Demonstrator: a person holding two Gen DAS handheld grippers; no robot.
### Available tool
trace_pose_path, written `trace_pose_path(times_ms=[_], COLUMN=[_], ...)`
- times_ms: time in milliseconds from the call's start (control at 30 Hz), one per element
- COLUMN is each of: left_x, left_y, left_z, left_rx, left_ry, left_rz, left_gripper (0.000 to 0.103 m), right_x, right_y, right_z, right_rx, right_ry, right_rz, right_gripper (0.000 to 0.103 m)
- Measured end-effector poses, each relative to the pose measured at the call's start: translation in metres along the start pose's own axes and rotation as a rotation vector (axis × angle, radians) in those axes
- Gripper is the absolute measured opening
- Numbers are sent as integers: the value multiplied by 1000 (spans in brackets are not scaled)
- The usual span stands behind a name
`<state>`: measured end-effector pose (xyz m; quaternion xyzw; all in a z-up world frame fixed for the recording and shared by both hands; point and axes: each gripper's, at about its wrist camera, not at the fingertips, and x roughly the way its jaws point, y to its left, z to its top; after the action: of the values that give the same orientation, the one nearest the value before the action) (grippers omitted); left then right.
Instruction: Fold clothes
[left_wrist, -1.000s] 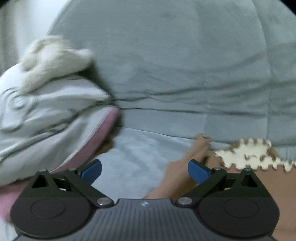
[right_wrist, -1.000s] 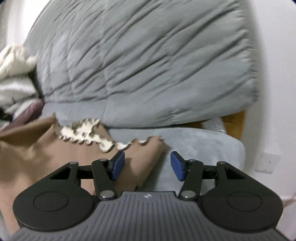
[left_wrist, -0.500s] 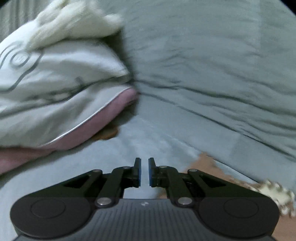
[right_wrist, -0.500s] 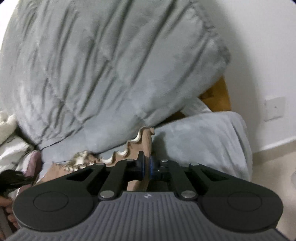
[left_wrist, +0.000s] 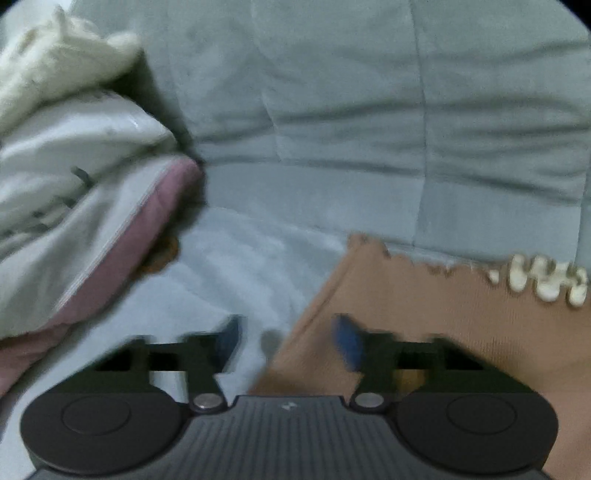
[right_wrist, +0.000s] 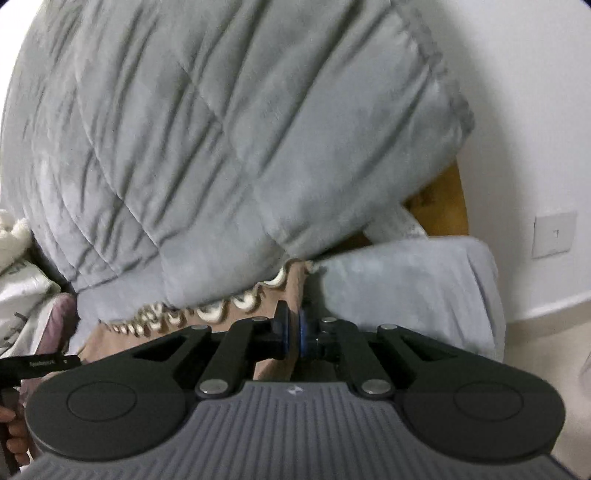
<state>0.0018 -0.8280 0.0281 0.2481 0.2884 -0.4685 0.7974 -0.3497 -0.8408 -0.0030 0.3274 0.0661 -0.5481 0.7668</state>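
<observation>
A brown garment with cream scalloped trim lies on the bed at the lower right of the left wrist view. My left gripper is blurred and its jaws are opening. The garment's left edge runs between them, and neither pad presses on it. In the right wrist view my right gripper is shut on a raised edge of the brown garment, just below its trim.
A grey quilted blanket is heaped behind the garment. White and pink bedding is piled at the left. Pale blue sheet covers the bed. A wall socket is at the right. A hand shows at the lower left.
The left gripper went from wide open to shut, and its jaws now stand apart over the garment's edge. The right gripper closed on the garment's edge and rolled.
</observation>
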Motion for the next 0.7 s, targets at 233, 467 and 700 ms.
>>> trace_pose_path(times_ms=[233,467,700], left_x=[-3,-6,-63], left_y=[1,34,-6], left_z=[13,13,-11], left_rx=[-49,-269,-129], left_ry=[-78,-83,-103], left_rz=[93,173,131], left_gripper=[5,3,79], right_x=[-32,-6,-30], right_y=[0,-8,15], right_z=[12,4,9], right_rx=[-22,-42,-123], right_ry=[-224,-51,-65], right_rz=[11,-15,204], right_gripper=[1,5,39])
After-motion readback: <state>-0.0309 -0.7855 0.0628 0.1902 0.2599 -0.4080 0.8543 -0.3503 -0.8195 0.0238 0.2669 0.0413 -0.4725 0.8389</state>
